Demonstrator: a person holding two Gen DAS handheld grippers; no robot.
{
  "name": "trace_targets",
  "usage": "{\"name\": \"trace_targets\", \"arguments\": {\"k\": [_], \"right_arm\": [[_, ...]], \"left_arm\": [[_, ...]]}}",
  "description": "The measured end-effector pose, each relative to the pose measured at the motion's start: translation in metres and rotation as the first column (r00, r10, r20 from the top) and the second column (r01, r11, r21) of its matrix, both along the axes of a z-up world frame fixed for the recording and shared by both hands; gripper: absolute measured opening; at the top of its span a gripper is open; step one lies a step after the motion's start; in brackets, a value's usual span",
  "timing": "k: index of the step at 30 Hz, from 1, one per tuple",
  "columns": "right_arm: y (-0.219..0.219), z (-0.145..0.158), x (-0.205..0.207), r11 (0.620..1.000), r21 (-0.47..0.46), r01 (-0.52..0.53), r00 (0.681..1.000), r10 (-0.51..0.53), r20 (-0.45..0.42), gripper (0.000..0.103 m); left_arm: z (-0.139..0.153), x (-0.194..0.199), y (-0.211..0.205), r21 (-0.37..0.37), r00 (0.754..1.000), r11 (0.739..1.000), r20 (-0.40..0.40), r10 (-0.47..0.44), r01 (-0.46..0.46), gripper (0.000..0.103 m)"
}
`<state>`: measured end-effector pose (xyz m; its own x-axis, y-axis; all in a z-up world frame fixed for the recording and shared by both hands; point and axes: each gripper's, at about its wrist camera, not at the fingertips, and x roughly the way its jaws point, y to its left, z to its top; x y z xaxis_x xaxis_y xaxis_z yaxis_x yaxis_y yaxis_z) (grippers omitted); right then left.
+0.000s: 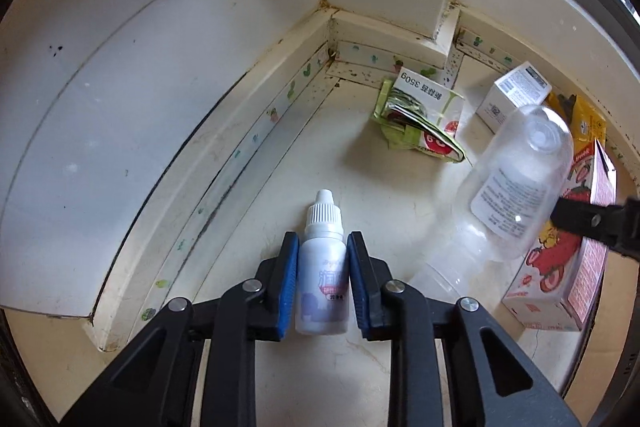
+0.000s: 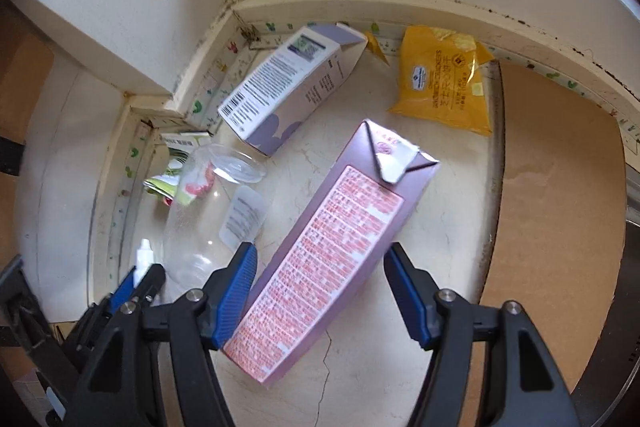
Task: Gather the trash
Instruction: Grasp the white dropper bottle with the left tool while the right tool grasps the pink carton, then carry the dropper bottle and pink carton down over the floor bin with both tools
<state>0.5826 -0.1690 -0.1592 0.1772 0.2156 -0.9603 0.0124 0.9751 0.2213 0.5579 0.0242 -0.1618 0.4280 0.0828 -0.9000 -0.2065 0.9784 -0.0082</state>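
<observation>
Pick-up step, both hands at once. Left gripper (image 1: 322,267) jaws clamped on the small dropper bottle (image 1: 322,287), lying on the stone ledge (image 1: 360,195) out from its back-left corner. Right gripper (image 2: 320,279) jaws apart, straddling the pink carton (image 2: 328,251) mid-ledge; left pad looks to touch it, right pad clear. Next, probably: close right jaws across the carton, lift both. Clear plastic bottle (image 2: 200,227) lies between the two grippers.

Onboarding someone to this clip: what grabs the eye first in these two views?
In the left wrist view, the left hand-held gripper clamps a small white dropper bottle lying on the pale floor. In the right wrist view, the right hand-held gripper stands open astride a pink drink carton, with a clear plastic bottle and a yellow cracker packet nearby.
</observation>
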Motion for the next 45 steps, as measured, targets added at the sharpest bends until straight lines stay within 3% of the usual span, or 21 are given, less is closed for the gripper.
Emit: {"name": "trace_targets", "arguments": {"k": [2, 3, 4, 6, 16, 24, 34, 40, 45], "right_arm": [[0.003, -0.005, -0.001, 1.0, -0.012, -0.008, 1.0, 0.008, -0.006, 0.065], [0.004, -0.007, -0.002, 1.0, -0.019, -0.015, 1.0, 0.015, -0.006, 0.061], [0.003, -0.008, -0.004, 0.999, -0.025, -0.021, 1.0, 0.021, -0.002, 0.048], [0.002, -0.01, -0.009, 1.0, 0.001, -0.031, 0.999, 0.031, -0.009, 0.042], [-0.023, 0.03, -0.068, 0.994, 0.041, -0.104, 0.992, 0.101, 0.073, 0.04], [-0.042, 0.08, -0.151, 0.983, 0.07, -0.17, 0.98, 0.161, 0.117, 0.041], [-0.04, 0.137, -0.282, 0.964, 0.057, -0.26, 0.954, 0.248, 0.172, 0.041], [-0.029, 0.156, -0.36, 0.951, 0.033, -0.307, 0.935, 0.295, 0.195, 0.041], [-0.014, 0.149, -0.41, 0.941, 0.022, -0.339, 0.927, 0.33, 0.18, 0.041]], "left_arm": [[-0.001, 0.001, 0.0, -0.003, 1.0, 1.0, 0.006, 0.0, 0.0, 0.023], [-0.001, 0.001, -0.001, 0.001, 1.0, 1.0, 0.007, -0.004, 0.004, 0.023], [-0.002, 0.0, -0.001, 0.006, 1.0, 1.0, 0.008, -0.006, 0.006, 0.022], [-0.002, -0.003, -0.004, 0.009, 1.0, 1.0, 0.016, -0.006, 0.006, 0.022], [0.021, -0.051, -0.016, -0.032, 0.997, 0.998, 0.048, -0.059, 0.06, 0.022], [0.072, -0.137, -0.051, -0.11, 0.977, 0.973, 0.094, -0.192, 0.201, 0.022], [0.13, -0.271, -0.062, -0.206, 0.934, 0.913, 0.136, -0.33, 0.352, 0.022], [0.149, -0.353, -0.057, -0.217, 0.906, 0.882, 0.167, -0.388, 0.418, 0.022], [0.149, -0.406, -0.038, -0.176, 0.892, 0.879, 0.183, -0.414, 0.444, 0.022]]}}
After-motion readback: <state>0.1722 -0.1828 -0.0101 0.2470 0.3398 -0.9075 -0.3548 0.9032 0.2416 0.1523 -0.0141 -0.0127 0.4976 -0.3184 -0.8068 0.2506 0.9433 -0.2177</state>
